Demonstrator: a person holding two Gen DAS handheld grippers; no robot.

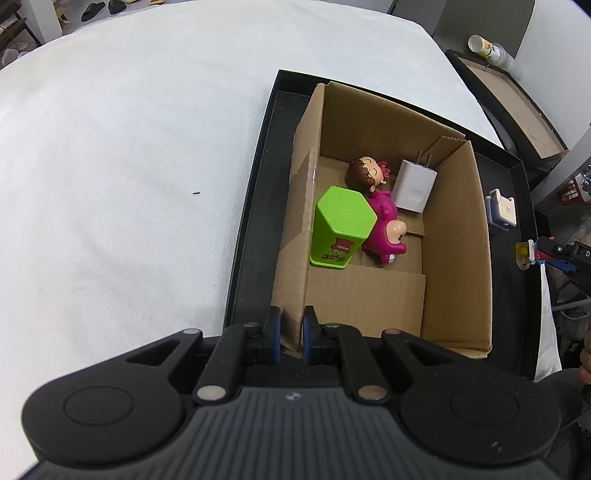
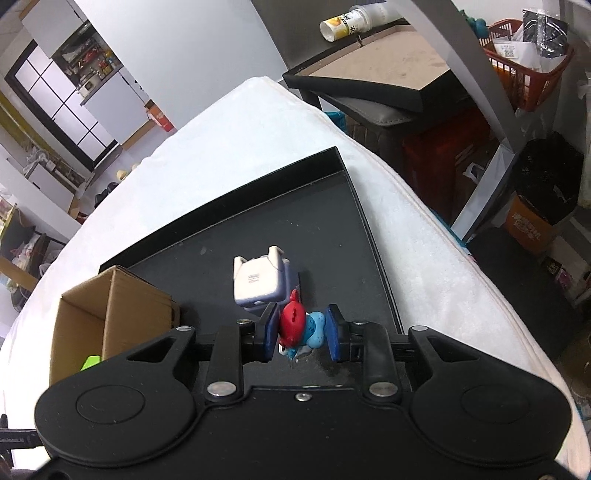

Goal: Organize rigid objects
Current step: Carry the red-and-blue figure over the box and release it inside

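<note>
A cardboard box stands open inside a shallow black tray, and the tray lies on a table draped in a white cloth; beyond the table we see a cluttered room with a dark grid window, a red basket and a second, tan-lined tray with a bottle tipped on its edge. Our left gripper is nearly closed, its blue-padded fingers pinching the near left wall of the box. Our right gripper is partly open around a small blue figurine with a red cap that sits on the tray floor; the left pad touches the cap, and we cannot tell whether the right pad touches. Just ahead of it on the tray stands a white and lavender block-shaped toy, near the box's outer wall. Inside the box, a green hexagonal container lies against the left wall, touching a magenta doll on its side, with a white charger plug beside the doll's head.
</note>
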